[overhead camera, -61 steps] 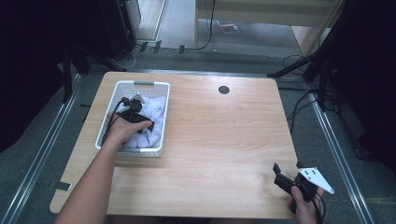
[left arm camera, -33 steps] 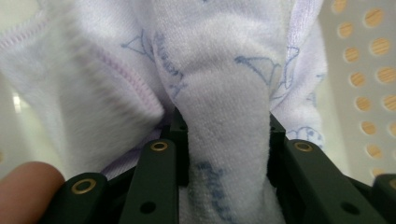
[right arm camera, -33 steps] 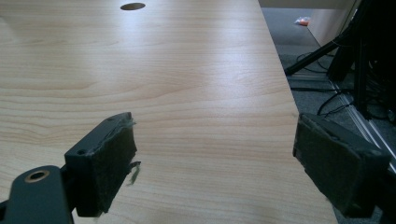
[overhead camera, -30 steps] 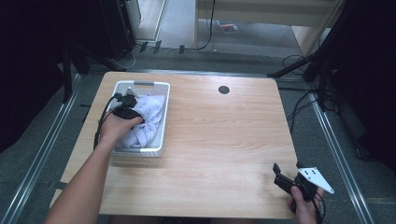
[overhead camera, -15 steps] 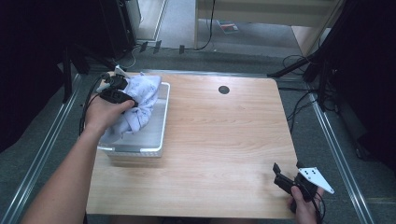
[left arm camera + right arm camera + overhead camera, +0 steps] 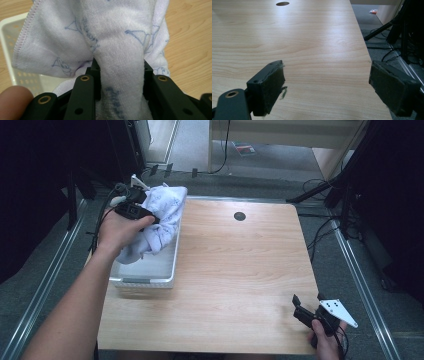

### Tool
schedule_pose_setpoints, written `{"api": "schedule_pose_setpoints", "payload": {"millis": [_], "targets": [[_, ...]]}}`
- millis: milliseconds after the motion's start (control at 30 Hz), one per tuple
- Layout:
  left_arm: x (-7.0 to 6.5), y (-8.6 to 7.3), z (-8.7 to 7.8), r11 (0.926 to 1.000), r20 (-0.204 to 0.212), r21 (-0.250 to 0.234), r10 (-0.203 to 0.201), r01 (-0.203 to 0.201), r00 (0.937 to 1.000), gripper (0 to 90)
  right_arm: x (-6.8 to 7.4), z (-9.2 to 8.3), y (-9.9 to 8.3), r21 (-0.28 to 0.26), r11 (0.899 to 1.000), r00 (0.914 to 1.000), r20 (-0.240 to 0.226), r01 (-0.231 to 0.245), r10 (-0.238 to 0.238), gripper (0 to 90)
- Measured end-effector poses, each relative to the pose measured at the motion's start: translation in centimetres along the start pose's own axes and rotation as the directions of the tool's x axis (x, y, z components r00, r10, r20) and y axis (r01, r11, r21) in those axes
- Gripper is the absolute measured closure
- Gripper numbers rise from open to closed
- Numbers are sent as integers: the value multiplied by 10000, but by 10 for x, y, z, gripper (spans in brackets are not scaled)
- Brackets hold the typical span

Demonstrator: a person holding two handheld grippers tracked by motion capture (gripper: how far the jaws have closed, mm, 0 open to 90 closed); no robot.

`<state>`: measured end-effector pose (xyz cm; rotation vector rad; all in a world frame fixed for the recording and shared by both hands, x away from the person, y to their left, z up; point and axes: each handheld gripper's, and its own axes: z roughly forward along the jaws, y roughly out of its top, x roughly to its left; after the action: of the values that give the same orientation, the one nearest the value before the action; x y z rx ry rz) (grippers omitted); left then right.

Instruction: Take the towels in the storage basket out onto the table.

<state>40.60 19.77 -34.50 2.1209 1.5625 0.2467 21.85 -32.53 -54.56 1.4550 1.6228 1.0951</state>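
White towel (image 6: 120, 37) with a faint lilac tint, printed with blue line drawings: triangles, small figures and scraps of lettering; lilac stitching along the hem. White plastic basket (image 6: 150, 272), perforated walls. Light wood-grain counter (image 6: 240, 270), pale honey tone with darker streaks, one round dark hole (image 6: 239, 216) near the far edge. Black left gripper (image 6: 131, 209) with brass-coloured rivets. Black right gripper (image 6: 306, 310), dark grey felt-like pads (image 6: 273, 87), pale grey three-cornered plate (image 6: 339, 312). Grey carpet floor (image 6: 45, 270) with silvery rails.

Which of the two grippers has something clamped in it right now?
The left gripper, over the white basket. Its fingers pinch a fold of the white printed towel; the right gripper, at the table's near right corner, is open with nothing between its fingers.
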Motion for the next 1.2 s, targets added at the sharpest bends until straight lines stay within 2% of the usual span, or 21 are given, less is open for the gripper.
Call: {"api": "schedule_pose_setpoints", "payload": {"millis": [200,433,767,867,967,1133,1167,1200], "targets": [[-30,9,14,9987,24,135,494,-494,9988,684,0,0,0,-18,10000,10000,-26,13,-13,134],[-64,17,32,9949,419,173,987,-995,9942,683,-1,0,0,-17,10000,10000,-51,12,-12,134],[-112,24,67,9883,1050,309,1457,-1496,9837,681,-1,0,0,5,10000,10000,-69,-16,16,134],[-128,27,76,9818,1057,412,1801,-1853,9779,680,-1,0,0,0,10000,9999,-93,-38,38,134],[-142,28,86,9830,1296,349,1744,-1803,9761,680,-1,0,0,-7,10000,9999,-101,-46,46,134],[-162,26,109,9788,1464,533,1883,-1978,9711,677,-1,0,0,0,10000,9999,-102,-58,58,134],[-165,25,114,9758,1498,641,1979,-2093,9687,676,-1,0,0,3,10000,9999,-99,-63,63,134],[-169,24,119,9776,1551,634,1892,-2009,9696,676,-1,0,0,-1,10000,9999,-103,-52,52,134]]}}
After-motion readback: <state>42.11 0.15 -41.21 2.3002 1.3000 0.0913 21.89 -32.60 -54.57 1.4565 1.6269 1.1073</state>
